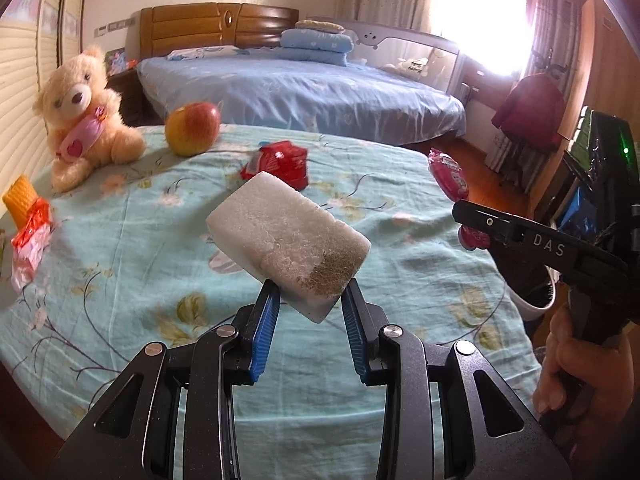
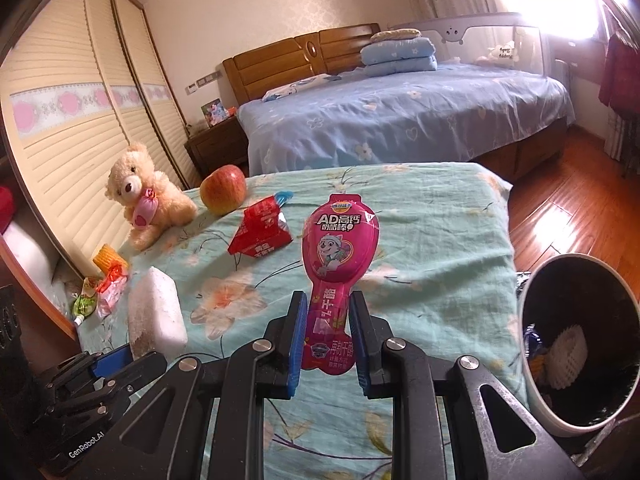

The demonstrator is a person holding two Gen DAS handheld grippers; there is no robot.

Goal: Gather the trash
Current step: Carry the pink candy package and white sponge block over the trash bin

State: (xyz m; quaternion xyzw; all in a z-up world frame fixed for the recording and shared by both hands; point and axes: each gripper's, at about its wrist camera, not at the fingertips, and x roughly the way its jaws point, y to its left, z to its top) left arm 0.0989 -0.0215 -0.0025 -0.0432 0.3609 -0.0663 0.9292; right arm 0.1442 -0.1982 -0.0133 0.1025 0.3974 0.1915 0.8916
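Blue pads of the left gripper (image 1: 309,294) are clamping a white foam block (image 1: 288,250); the right gripper (image 2: 329,312) is pinching a pink wrapper (image 2: 340,256). Both are hovering over the bed's near edge (image 2: 460,264), beside the bin (image 2: 576,344). Red wrapper (image 2: 260,232) and left-edge litter (image 2: 108,284) are remaining.

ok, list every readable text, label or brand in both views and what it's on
"DAS": right gripper, side of finger
"GenRobot.AI": left gripper body
"AD高钙" over "奶酪棒": pink cheese-stick wrapper, top
"干酪": wrapper stem; smaller print below is too small to read
Red wrapper: white print, blurred
Orange-red wrapper: nothing legible
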